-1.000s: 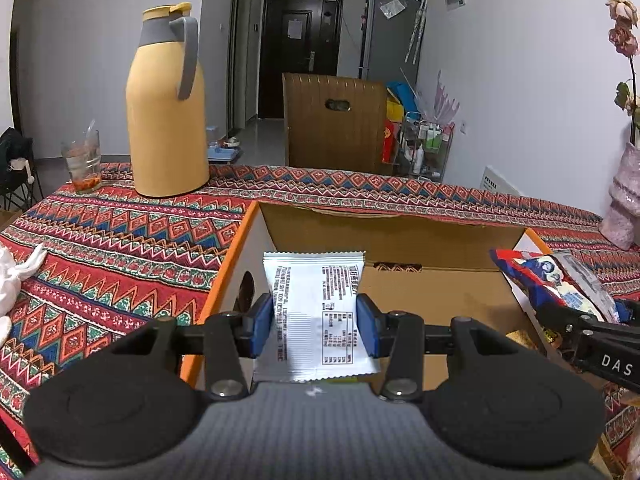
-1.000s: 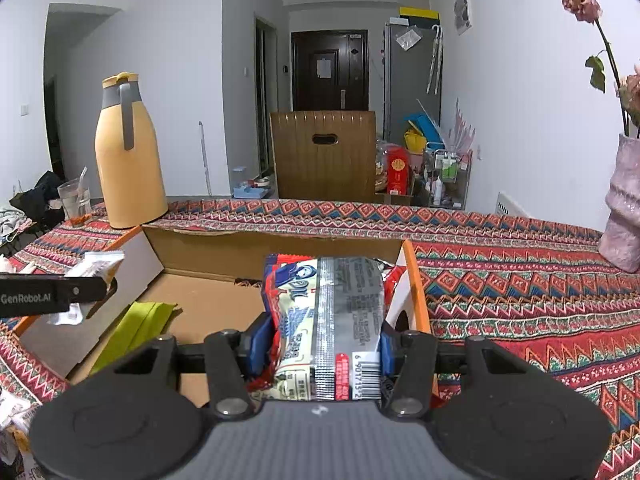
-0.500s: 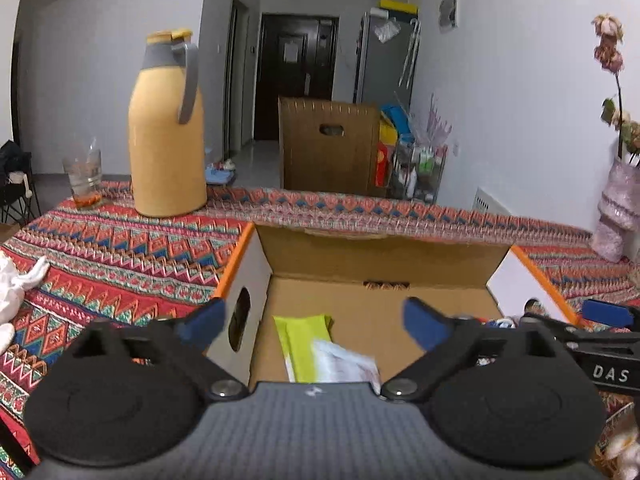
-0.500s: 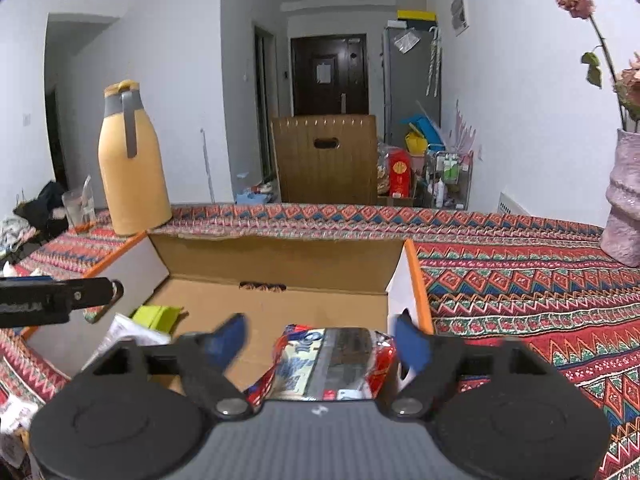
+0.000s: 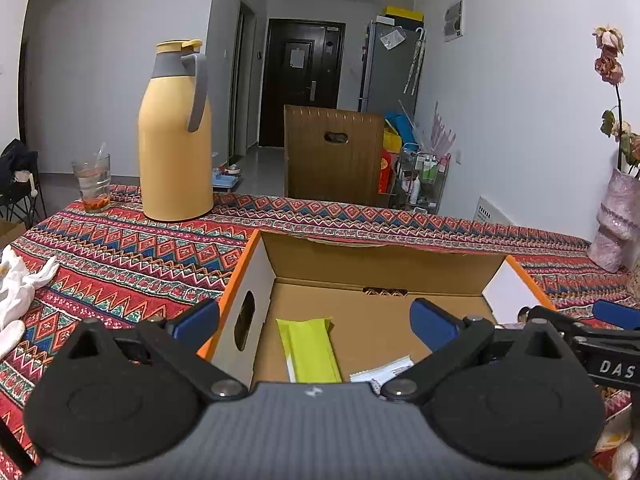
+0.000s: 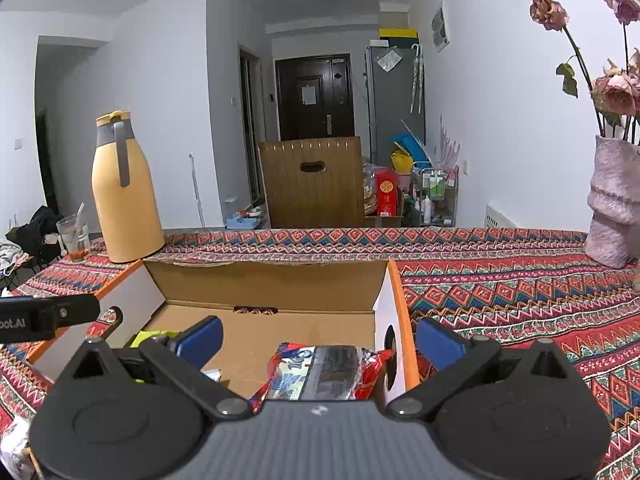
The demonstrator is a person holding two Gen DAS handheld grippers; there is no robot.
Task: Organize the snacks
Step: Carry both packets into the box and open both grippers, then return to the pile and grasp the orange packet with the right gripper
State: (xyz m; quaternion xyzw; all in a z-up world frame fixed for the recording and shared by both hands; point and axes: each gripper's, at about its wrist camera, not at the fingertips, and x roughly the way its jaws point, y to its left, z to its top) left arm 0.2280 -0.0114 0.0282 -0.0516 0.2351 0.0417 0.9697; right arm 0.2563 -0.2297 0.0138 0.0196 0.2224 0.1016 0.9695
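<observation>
An open cardboard box (image 5: 256, 280) with orange edges sits on the patterned tablecloth, right in front of both grippers. On its floor lie a green packet (image 5: 308, 348) and a white packet (image 5: 384, 372), loose below my left gripper (image 5: 316, 320), which is open and empty. In the right wrist view a red and blue snack pack (image 6: 316, 372) lies inside the box (image 6: 384, 304) by its right wall. My right gripper (image 6: 320, 340) hangs above it with its jaws still opening, the pads clear of the pack.
A yellow thermos jug (image 5: 174, 140) and a glass (image 5: 93, 182) stand at the back left. A pink vase (image 6: 612, 208) with dried roses stands at the far right. White cloth (image 5: 16, 288) lies at the left edge. A wooden chair (image 5: 332, 152) stands behind the table.
Both grippers went from shut to wide open. The white packet fell from the left one and the red and blue pack from the right, both into the box. Both grippers rose a little.
</observation>
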